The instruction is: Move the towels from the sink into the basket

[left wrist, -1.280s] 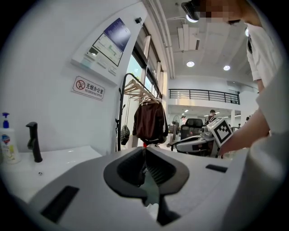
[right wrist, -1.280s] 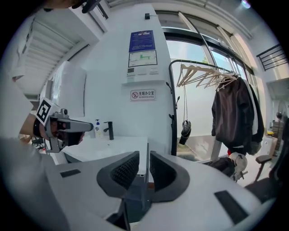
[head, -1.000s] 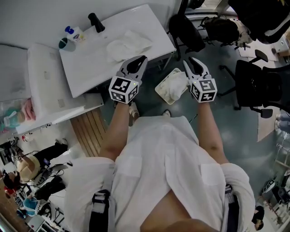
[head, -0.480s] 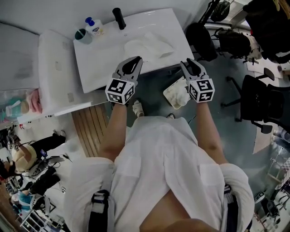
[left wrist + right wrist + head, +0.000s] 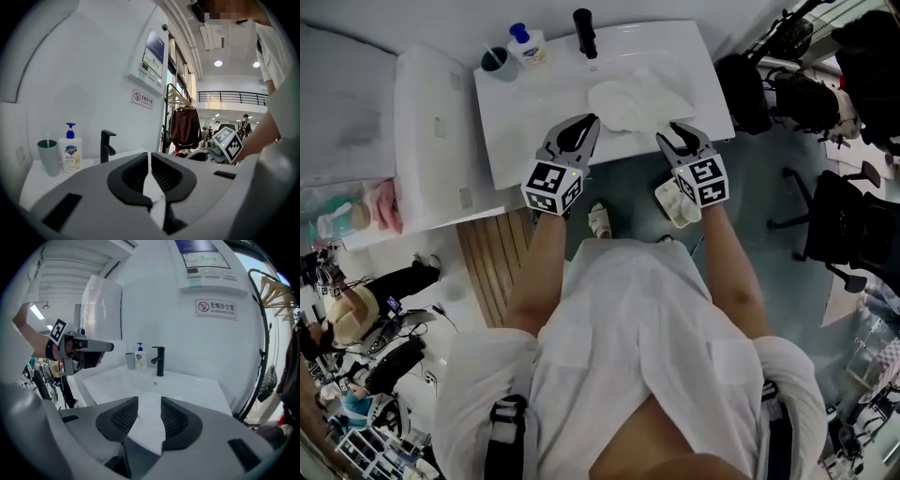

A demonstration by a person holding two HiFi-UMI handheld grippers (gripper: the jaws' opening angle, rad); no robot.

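Right hand-held gripper point(image 5: 680, 135) — from basket point(image 5: 672, 204) to sink point(image 5: 525, 127) edge, empty jaws wider

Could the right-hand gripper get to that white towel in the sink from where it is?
Probably yes. The right gripper is at the sink's front edge; its jaws have just been opening, with nothing in them, and the towel lies straight ahead with nothing in the way.

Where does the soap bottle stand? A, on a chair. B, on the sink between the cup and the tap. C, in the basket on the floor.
B: the soap bottle stands on the sink, the cup on one side, the tap on the other.
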